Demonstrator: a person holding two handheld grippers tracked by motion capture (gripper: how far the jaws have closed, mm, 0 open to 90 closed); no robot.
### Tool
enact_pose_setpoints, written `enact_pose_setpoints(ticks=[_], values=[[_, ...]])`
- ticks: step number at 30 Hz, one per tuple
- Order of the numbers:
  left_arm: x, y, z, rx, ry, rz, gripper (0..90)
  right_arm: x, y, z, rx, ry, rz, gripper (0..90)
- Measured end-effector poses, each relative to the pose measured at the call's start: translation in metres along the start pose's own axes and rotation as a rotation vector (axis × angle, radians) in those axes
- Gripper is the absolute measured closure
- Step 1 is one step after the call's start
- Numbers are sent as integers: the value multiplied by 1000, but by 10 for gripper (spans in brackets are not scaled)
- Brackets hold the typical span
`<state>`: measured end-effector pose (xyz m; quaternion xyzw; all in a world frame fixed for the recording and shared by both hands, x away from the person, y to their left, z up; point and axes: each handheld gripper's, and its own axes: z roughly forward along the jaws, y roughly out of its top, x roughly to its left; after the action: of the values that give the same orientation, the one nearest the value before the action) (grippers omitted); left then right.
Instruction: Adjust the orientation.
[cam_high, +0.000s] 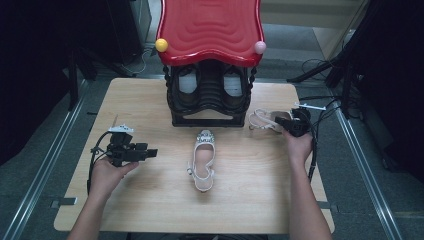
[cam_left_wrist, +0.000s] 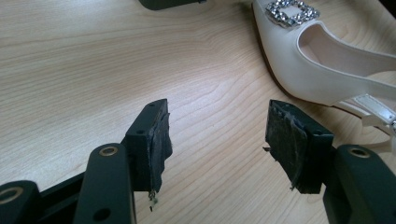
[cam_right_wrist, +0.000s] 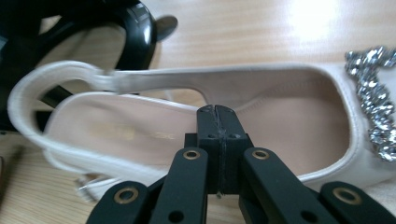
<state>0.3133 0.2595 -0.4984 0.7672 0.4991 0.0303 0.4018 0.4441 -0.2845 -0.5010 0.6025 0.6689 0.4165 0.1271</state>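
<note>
Gripping step: right gripper (cam_right_wrist: 218, 109) clamped on near side wall of shoe (cam_right_wrist: 299, 135) beside rack (cam_high: 210, 97). Left gripper (cam_left_wrist: 217, 140) agape, idle, second shoe (cam_left_wrist: 322, 65) just ahead. Next, probably: lifting toward rack shelf, keeping grip firm.

Bare table (cam_high: 150, 200) lies open across the lower left and bottom of the high view. The rack (cam_high: 210, 100) blocks upper centre, one shoe (cam_high: 202, 160) the middle, another shoe (cam_high: 265, 120) the right.

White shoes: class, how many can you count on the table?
2. One white shoe lies mid-table; the other white shoe sits right of the black rack, at the right tongs. The rack may hide more.
</note>
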Motion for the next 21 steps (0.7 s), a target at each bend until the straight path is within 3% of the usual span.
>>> enact_pose_setpoints(ticks=[3, 7, 10, 15, 21], values=[[0, 1, 1, 11, 0, 6, 401, 10, 4, -8, -27, 4, -20, 900], [-1, 1, -1, 6, 0, 8, 401, 28, 8, -19, -61, 44, -76, 900], [-1, 1, -2, -4, 4, 3, 401, 44, 8, -21, -55, 77, -108, 900], [-1, -1, -5, -3, 7, 5, 401, 70, 3, -4, -8, 125, -154, 900], [0, -7, -10, -8, 16, -12, 401, 87, 0, 18, 28, 164, -166, 900]])
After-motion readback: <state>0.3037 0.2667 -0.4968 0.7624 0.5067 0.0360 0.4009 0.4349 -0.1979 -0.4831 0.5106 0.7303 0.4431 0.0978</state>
